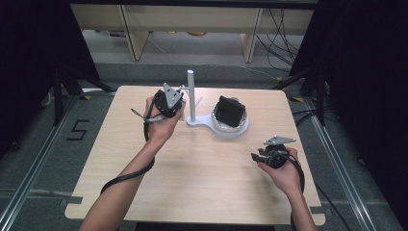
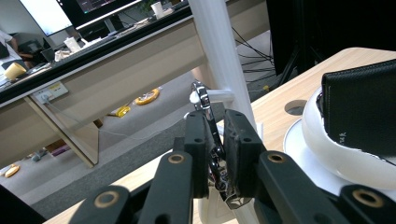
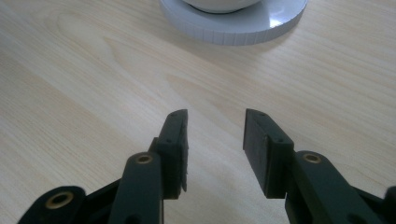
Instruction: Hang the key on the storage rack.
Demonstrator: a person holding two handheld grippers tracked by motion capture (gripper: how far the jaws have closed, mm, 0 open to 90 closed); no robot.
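At centre-left of the high view, the left gripper (image 2: 215, 154) pinches a metal bracelet (image 2: 205, 105), looped on the white stand's peg (image 2: 219, 95); releasing it seems left. At lower right, the right gripper (image 3: 215, 144) idles, jaws spread, nothing between them.

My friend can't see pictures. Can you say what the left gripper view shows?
The left tool pinches a shiny metal chain hanging from a peg on a white stand. Beside it, a black wallet sits in a white bowl on a wooden table.
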